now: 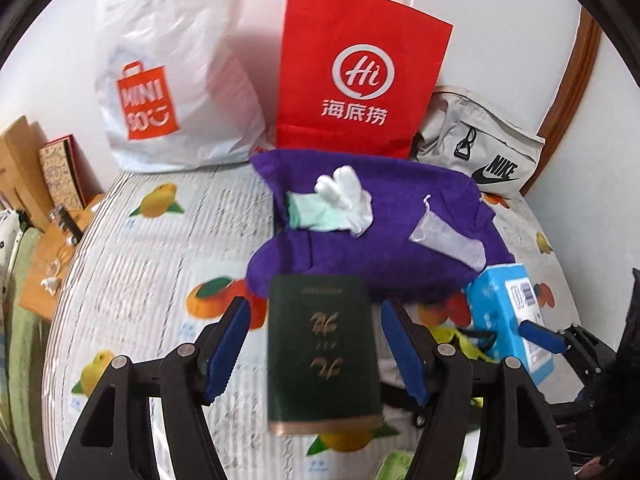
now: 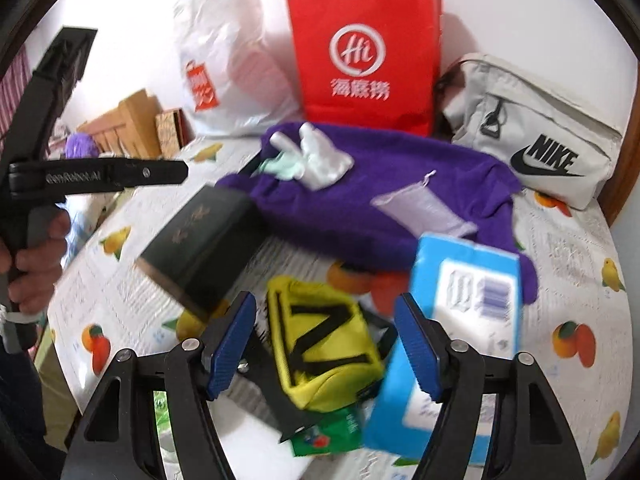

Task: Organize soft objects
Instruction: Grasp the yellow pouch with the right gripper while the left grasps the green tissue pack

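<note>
A: Where does the left wrist view look from?
B: Low over the bed (image 1: pixel 132 248), facing the red bag (image 1: pixel 360 72) by the wall.
A: And the right?
B: Close beside it, further right; both share the purple cloth (image 2: pixel 384 196).

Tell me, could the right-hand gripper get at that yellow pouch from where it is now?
Probably yes. The right gripper is open and the yellow pouch lies right ahead between its fingers, with nothing on top. The blue box crowds the right finger, and the dark green book lies near the left one, so it looks tight.
</note>
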A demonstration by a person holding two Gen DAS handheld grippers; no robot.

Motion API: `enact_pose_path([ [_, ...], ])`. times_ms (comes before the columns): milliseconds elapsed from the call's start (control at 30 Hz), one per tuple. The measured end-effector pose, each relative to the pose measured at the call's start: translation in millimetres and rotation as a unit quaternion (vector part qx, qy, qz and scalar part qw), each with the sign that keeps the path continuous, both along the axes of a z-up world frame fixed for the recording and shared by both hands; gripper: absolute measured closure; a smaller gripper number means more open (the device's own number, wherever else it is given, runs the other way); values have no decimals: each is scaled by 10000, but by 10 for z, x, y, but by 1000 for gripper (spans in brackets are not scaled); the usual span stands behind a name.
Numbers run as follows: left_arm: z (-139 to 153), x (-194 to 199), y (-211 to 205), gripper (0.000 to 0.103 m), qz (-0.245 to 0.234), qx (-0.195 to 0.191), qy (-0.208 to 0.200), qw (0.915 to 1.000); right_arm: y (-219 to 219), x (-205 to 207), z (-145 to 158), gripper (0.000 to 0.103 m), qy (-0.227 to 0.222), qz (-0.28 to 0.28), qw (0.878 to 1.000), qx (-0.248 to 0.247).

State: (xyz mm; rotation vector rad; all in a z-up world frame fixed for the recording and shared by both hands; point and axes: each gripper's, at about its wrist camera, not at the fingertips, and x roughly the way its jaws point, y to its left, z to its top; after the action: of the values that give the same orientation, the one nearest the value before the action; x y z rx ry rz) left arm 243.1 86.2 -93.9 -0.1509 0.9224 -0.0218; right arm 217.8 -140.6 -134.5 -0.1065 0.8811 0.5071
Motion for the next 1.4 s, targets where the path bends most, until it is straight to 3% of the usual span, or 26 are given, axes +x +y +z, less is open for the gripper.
enact_pose_path([
  [400, -166, -391, 162, 37, 71, -52, 2, 10000, 441, -80, -435, 42, -49, 258, 9919, -1245],
  [467, -204, -432, 189, 37, 46, -97, 24, 9999, 463, -56, -477, 59, -54, 211, 9903, -1370],
  [533, -235, -450, 214, 37, 62, -107, 69, 9999, 446, -40, -471, 80, 67, 231, 9925, -1194],
  [633, -261, -475, 251, 37, 95, -136, 105, 9998, 434, -94, -366, 85, -67, 219, 9935, -1112],
  [900, -223, -612, 186, 37, 63, -175, 125, 9997, 225, -278, 39, 88, -173, 139, 9997, -132],
  [1200, -302, -952, -72, 37, -282, -488, 322, 9979, -98, -621, 345, 88, -337, -138, 9984, 437],
  [1400, -470, -1141, -334, 24, -706, -848, 434, 9929, -313, -990, 433, 88, -357, -208, 9969, 664],
])
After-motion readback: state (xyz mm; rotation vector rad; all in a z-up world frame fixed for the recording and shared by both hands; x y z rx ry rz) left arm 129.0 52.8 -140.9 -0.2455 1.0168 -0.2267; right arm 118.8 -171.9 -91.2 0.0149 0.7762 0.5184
